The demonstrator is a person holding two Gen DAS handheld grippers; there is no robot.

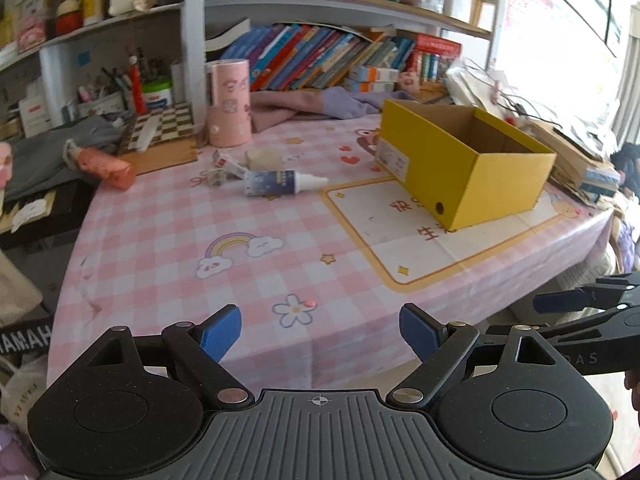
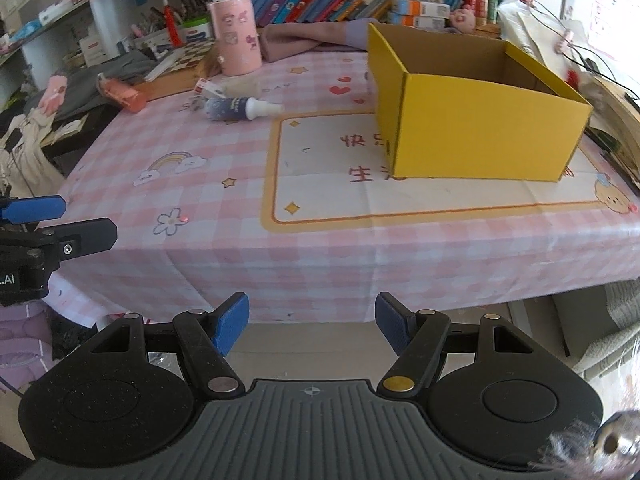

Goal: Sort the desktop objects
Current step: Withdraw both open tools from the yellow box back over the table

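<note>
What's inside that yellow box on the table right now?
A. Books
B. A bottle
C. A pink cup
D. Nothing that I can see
D: the yellow box stands open and only its bare cardboard inner walls show, though its floor is hidden; the bottle lies on the tablecloth to its left, well apart from it.

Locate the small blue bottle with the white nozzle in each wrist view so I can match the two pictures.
Left wrist: the blue bottle lies on its side at centre, upper half, nozzle pointing right toward the yellow box.
Right wrist: the blue bottle lies upper left of centre, left of the yellow box.
Shared landmark: the pink cylinder standing just behind the bottle.
</note>
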